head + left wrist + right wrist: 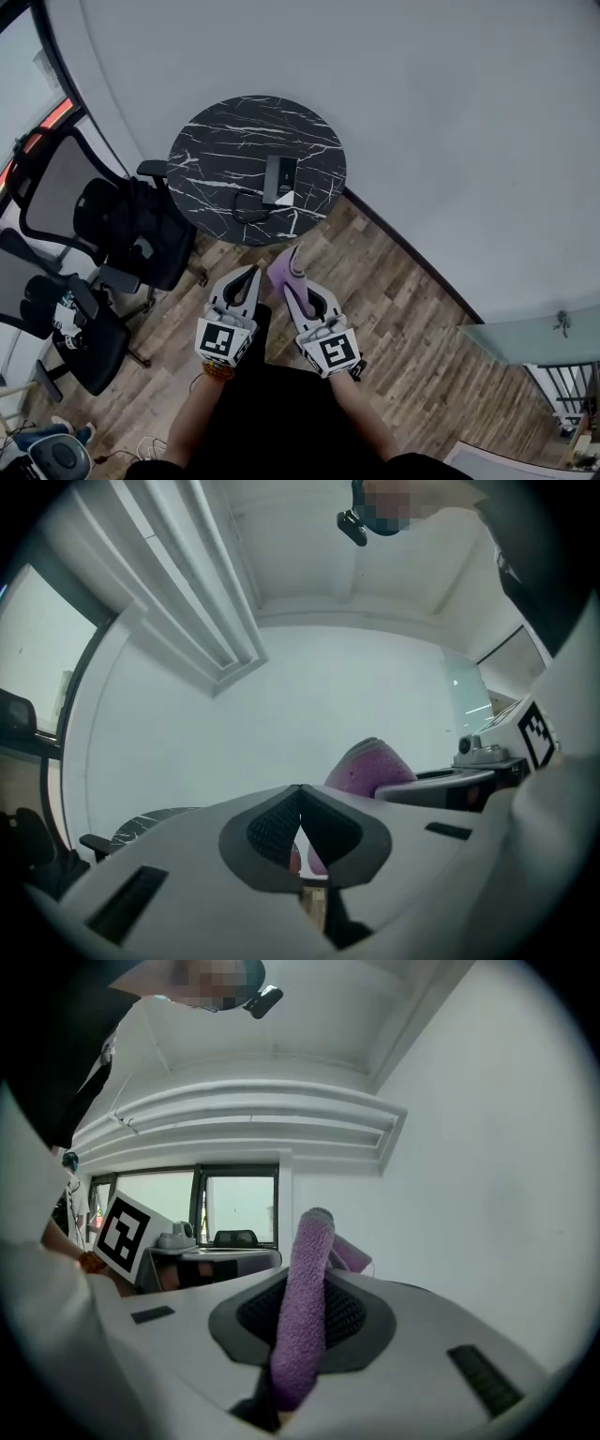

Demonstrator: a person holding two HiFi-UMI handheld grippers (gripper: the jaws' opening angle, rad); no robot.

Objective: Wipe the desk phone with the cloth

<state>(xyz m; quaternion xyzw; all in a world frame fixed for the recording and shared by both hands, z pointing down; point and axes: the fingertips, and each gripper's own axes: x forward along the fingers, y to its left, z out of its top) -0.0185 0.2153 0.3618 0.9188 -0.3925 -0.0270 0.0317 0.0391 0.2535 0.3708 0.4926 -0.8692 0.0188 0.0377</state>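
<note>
The right gripper (300, 1321) pinches the purple cloth (309, 1251); the left gripper (300, 832) is pressed together, empty; the desk phone (279, 180) lies by the round table's (211, 141) near-right edge (cord (246, 212) looped beside); a hard wipe could push it off.

My left tool (300, 791) has its jaws closed tip to tip, with nothing between the dark ribbed pads (272, 829). Past the tips, to the right, the purple cloth (367, 766) stands up at the end of my right tool (405, 787). A black marbled bench (157, 818) edge shows lower left, against a white wall (281, 705).
</note>
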